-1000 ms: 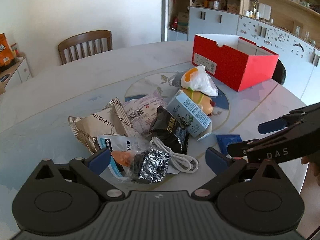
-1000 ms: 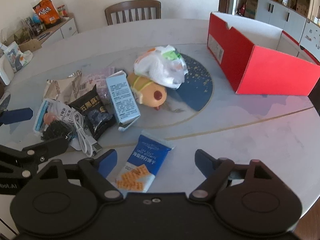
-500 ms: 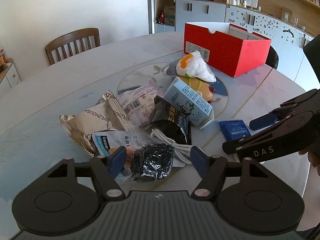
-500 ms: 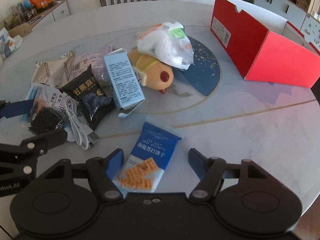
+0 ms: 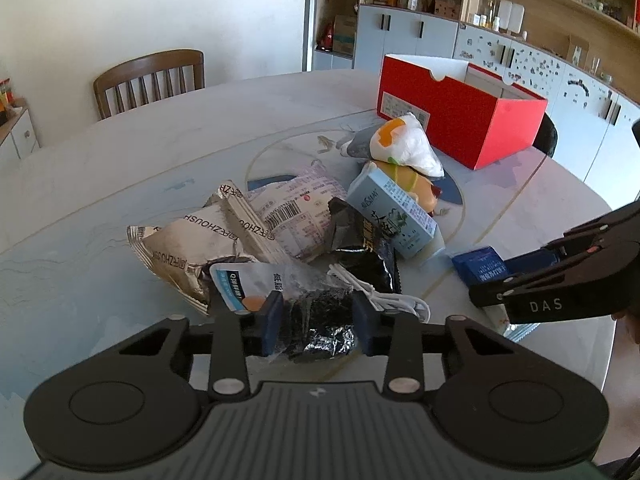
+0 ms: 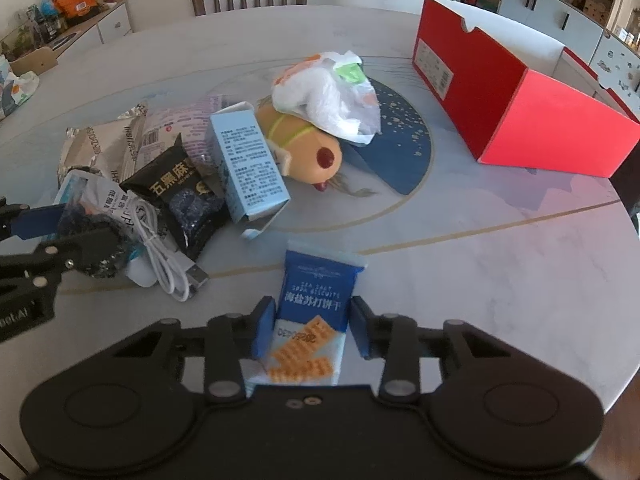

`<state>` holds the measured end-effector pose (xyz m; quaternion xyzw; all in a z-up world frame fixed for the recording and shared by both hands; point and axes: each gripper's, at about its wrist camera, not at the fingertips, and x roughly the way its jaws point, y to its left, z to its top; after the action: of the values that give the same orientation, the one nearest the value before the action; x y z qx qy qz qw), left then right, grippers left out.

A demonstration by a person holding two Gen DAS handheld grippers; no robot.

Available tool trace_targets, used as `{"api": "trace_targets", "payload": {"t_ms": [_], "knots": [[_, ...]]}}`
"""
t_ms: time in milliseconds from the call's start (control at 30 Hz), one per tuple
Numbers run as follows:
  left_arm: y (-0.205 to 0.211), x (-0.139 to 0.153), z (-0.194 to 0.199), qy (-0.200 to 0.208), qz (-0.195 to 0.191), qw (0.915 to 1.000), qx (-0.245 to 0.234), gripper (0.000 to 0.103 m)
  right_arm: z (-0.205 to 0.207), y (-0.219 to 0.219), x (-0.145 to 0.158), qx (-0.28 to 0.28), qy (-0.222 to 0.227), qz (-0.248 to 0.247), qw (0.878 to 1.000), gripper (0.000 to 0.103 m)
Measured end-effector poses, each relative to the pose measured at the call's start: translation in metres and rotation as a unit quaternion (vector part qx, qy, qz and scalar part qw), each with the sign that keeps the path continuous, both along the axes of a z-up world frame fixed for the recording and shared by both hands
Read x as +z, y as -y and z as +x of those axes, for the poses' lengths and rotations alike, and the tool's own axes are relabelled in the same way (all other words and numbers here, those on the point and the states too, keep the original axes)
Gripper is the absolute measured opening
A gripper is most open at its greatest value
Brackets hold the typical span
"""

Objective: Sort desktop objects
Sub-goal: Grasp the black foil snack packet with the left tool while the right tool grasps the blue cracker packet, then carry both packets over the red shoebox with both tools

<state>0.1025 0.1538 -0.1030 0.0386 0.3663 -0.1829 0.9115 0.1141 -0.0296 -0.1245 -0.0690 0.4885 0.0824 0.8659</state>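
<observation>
A crumpled black foil packet (image 5: 320,328) lies at the near edge of a heap of snacks. My left gripper (image 5: 317,322) straddles it, jaws closing, both blue pads touching its sides. A blue soda-biscuit packet (image 6: 316,296) lies flat on the marble table (image 6: 460,260), apart from the heap. My right gripper (image 6: 312,332) is closing on it, a pad against each long edge. From the left wrist the right gripper (image 5: 508,280) shows at the right, over the biscuit packet (image 5: 478,264). From the right wrist the left gripper (image 6: 68,232) shows at the left by the foil packet (image 6: 104,260).
An open red shoebox (image 5: 452,120) stands at the far right. The heap holds a light blue carton (image 5: 392,216), a black pouch (image 6: 176,188), a white USB cable (image 6: 168,256), a silver pouch (image 5: 188,248), a plush toy (image 6: 308,148) and a white bag (image 5: 404,144). A wooden chair (image 5: 148,80) stands behind the table.
Both grippers' jaws have narrowed from wide open onto their packets. The left gripper has come down and forward over the foil packet; the right one has tipped down onto the biscuit packet.
</observation>
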Motion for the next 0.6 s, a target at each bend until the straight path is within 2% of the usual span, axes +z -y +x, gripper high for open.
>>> {"api": "trace_targets", "payload": {"t_ms": [267,600], "knots": [[-0.008,0.008,0.0,-0.009,-0.036,0.9992,0.014,0.028,-0.001,0.013,0.011,-0.007,0.012,0.003,1.0,0.035],[0.009,0.035,-0.003,0.014,-0.046,0.9978,0.046,0.028,0.004,0.039,0.036,0.02,0.045,0.021,0.999,0.035]]}}
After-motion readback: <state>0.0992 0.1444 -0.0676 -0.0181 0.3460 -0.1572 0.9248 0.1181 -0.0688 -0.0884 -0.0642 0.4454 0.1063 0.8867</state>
